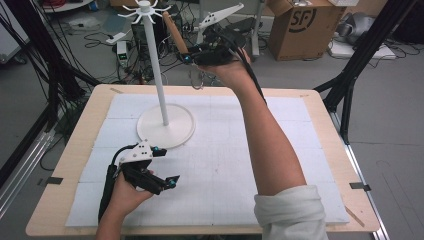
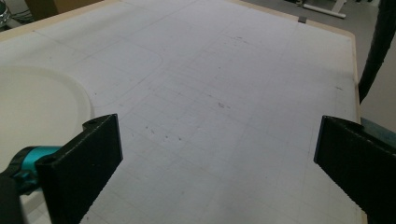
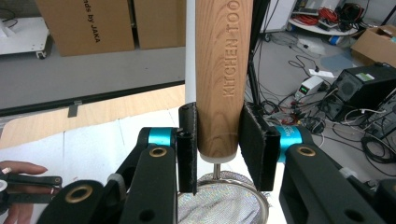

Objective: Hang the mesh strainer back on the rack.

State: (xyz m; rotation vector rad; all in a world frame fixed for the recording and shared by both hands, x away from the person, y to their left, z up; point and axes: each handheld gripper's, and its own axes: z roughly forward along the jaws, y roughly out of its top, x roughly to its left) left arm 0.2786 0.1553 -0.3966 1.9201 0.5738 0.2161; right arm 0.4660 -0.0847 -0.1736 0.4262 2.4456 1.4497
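The work in hand looks like hanging a strainer on the rack [image 1: 159,70], a white pole on a round base with hooks at its top. The right gripper [image 1: 192,56] is raised beside the rack's top, its jaws closed on the wooden handle [image 3: 222,70] of the strainer [image 1: 176,32]. In the high view the handle slants up toward the hooks and ends just below and right of them, not yet on one. So the pick-up and lift look done; what seems left is to bring the handle's end onto a hook, let it settle, and open the jaws.

The left gripper [image 1: 167,167] rests low, in front of the rack's base, jaws wide open with nothing between them; it seems to be waiting.

The right gripper view gives what the high view cannot: the pads [image 3: 254,140] pressing both sides of the handle near its lower end, the lettering on the wood, the mesh bowl [image 3: 219,200] hanging under the jaws, and the pole directly behind the handle. The high view alone shows the hooks and how near the handle's tip is to them. The left gripper view adds the bare white surface [image 2: 224,93] and the edge of the rack's base.
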